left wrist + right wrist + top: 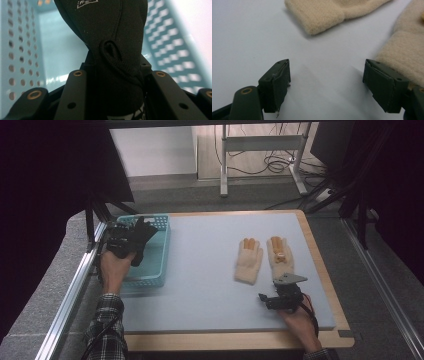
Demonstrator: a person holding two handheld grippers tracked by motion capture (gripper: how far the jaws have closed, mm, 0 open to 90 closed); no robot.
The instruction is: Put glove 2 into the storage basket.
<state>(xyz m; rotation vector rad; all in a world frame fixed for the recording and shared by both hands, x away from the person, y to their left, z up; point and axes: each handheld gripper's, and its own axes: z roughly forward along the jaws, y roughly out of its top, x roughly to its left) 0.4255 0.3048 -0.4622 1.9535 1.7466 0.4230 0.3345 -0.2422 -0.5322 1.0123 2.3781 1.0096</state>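
Plaid sleeve (107,320) — black jaws, brass-ringed screws (34,94)

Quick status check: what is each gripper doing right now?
Left gripper: closed on a black glove, held over the teal basket.
Right gripper: open, nothing held, beside the cream gloves.

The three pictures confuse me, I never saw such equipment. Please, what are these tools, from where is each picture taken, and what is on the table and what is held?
A person holds a hand-held gripper in each hand. The high view looks down on the table; the other two come from cameras on the tools. The left hand-held gripper is shut on a black glove over the teal basket. The right hand-held gripper rests open on the grey mat, beside two cream gloves.
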